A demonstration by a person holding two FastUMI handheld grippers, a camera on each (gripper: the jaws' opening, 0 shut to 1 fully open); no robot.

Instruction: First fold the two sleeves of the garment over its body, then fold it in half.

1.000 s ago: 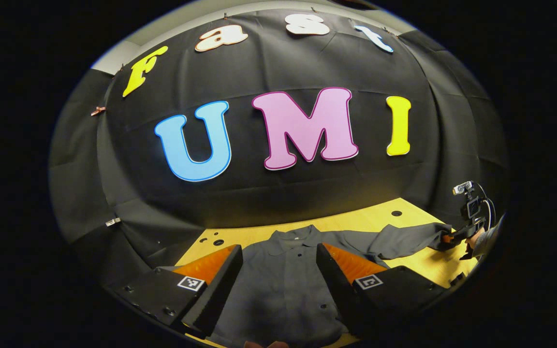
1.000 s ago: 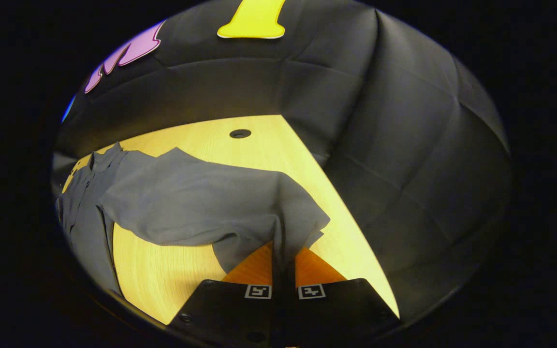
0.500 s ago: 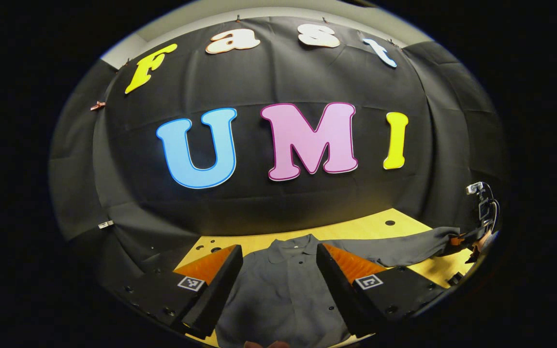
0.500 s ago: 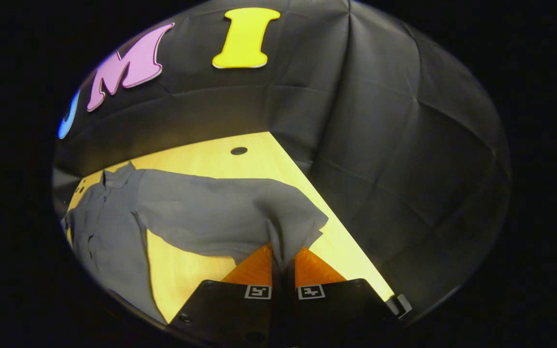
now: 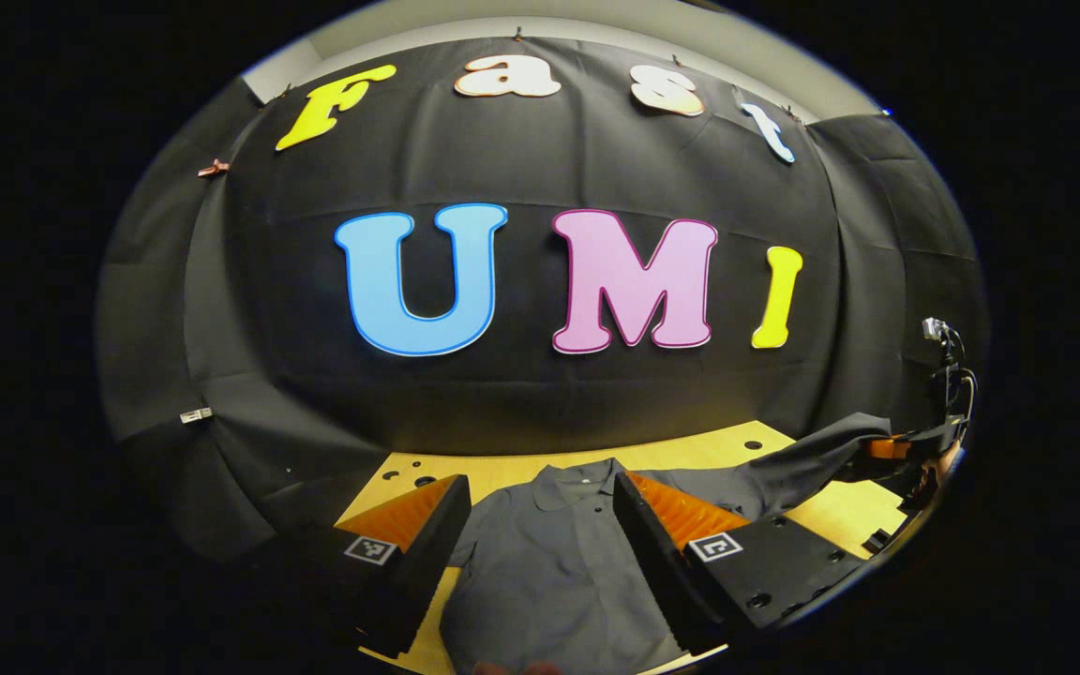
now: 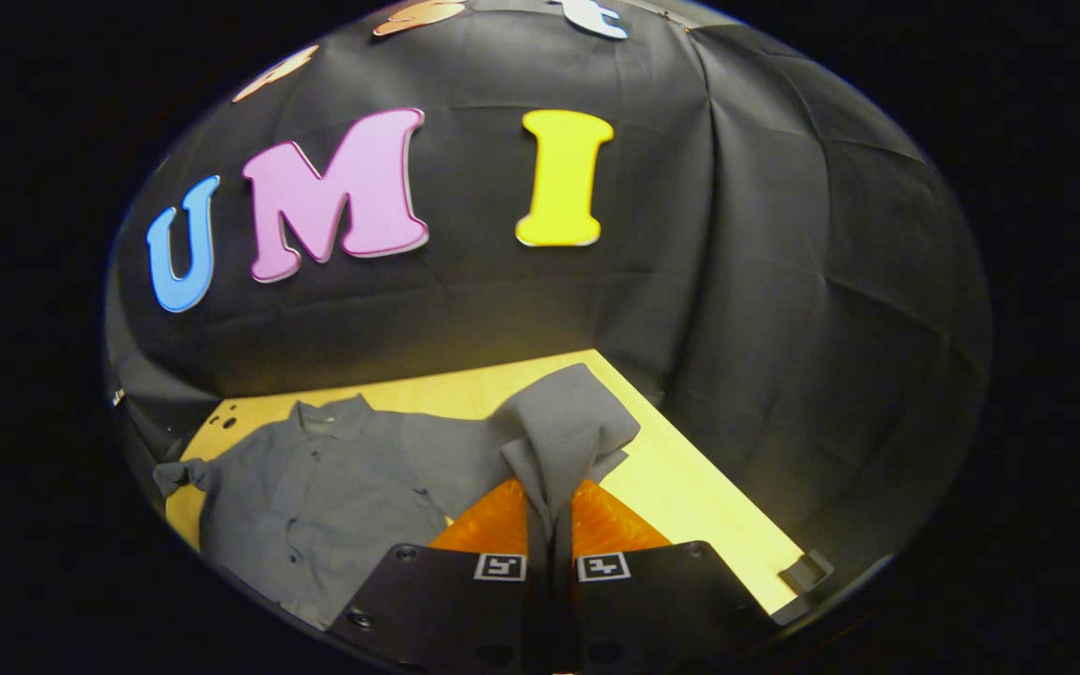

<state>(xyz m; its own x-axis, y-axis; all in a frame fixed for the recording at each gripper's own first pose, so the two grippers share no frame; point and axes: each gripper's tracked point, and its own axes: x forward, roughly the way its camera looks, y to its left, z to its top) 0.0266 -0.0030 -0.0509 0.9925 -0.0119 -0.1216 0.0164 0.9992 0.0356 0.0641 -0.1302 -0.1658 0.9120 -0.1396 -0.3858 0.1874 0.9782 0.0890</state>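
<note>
A grey button shirt [image 5: 549, 572] lies face up on the yellow wooden table [image 5: 840, 511], collar toward the back wall. My left gripper [image 5: 540, 481] hovers open over the shirt's chest, with nothing between its fingers. My right gripper [image 6: 549, 502] is shut on the cuff end of one sleeve [image 6: 559, 422], and the cloth rises in a fold above its fingers. In the left gripper view that sleeve [image 5: 812, 459] stretches off the table up to the right gripper [image 5: 892, 448] at the far right. The shirt's body [image 6: 315, 487] lies flat, and the other sleeve [image 6: 174, 473] is bunched at its far side.
The black cloth wall closes the table's back and right side. Small round holes [image 5: 754, 444] dot the table near the wall. A small dark clamp [image 6: 807, 567] sits on the near right edge. Bare wood [image 6: 690, 487] shows to the right of the held sleeve.
My right gripper has lifted the sleeve off the table and swung toward the shirt's body. The left gripper has drawn back a little and stayed open.
</note>
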